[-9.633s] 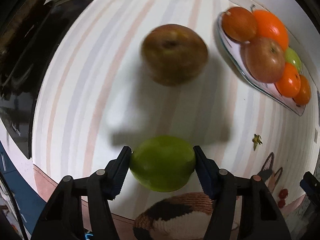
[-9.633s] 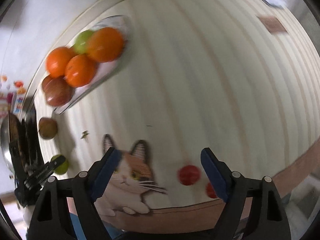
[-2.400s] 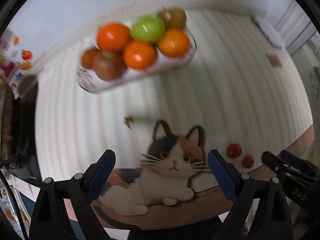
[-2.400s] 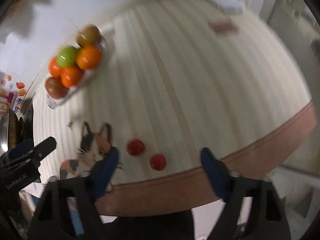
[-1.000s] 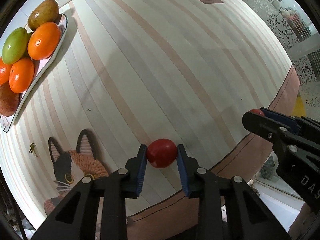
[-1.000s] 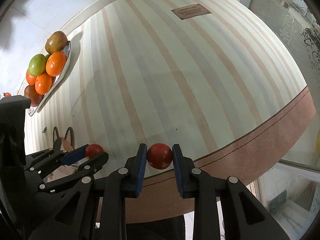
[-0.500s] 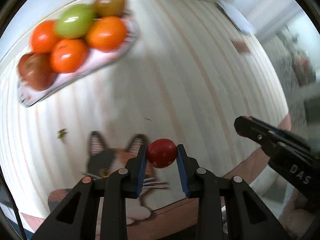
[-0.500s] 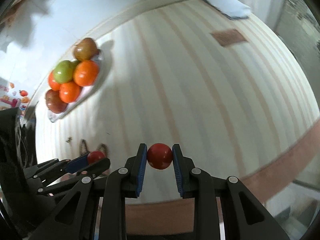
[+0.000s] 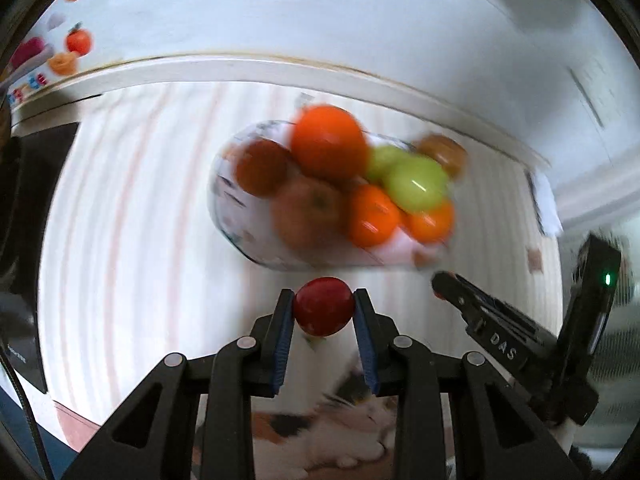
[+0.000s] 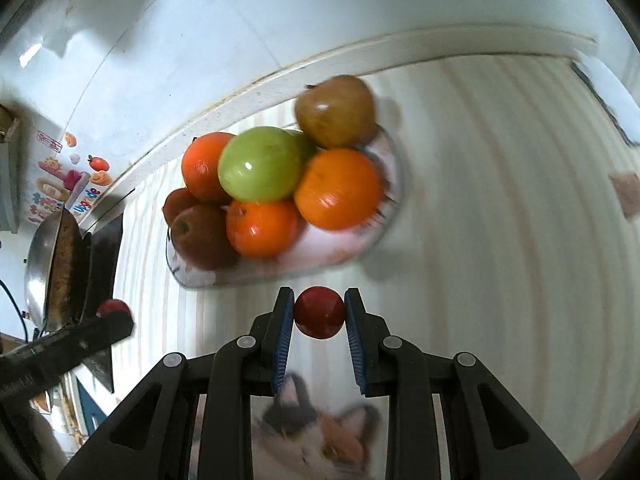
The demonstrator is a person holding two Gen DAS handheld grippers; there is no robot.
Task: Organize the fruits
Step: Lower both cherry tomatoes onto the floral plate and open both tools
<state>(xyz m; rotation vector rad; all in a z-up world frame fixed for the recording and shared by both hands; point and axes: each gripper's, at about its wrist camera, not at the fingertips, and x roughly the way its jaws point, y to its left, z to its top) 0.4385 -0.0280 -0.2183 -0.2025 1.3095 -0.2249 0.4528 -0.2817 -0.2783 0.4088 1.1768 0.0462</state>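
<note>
My left gripper (image 9: 323, 307) is shut on a small red tomato (image 9: 323, 304), held just in front of the fruit plate (image 9: 236, 216). My right gripper (image 10: 319, 312) is shut on a second small red tomato (image 10: 319, 311), also just short of the plate (image 10: 340, 256). The plate holds oranges (image 10: 338, 189), green fruit (image 10: 260, 168), red apples (image 10: 200, 236) and a brown pear (image 10: 335, 111). The left gripper with its tomato (image 10: 114, 307) shows at the left of the right wrist view. The right gripper's arm (image 9: 500, 344) shows at the right of the left wrist view.
The striped tablecloth (image 10: 500, 200) covers the table against a white wall. A cat picture (image 10: 316, 440) lies on the cloth below the grippers. A metal pan (image 10: 48, 264) and a dark stovetop (image 9: 24, 240) stand at the left. A folded white cloth (image 9: 544, 208) lies far right.
Both grippers have moved forward with their tomatoes and now sit close in front of the fruit plate. The plate looms much larger in both views.
</note>
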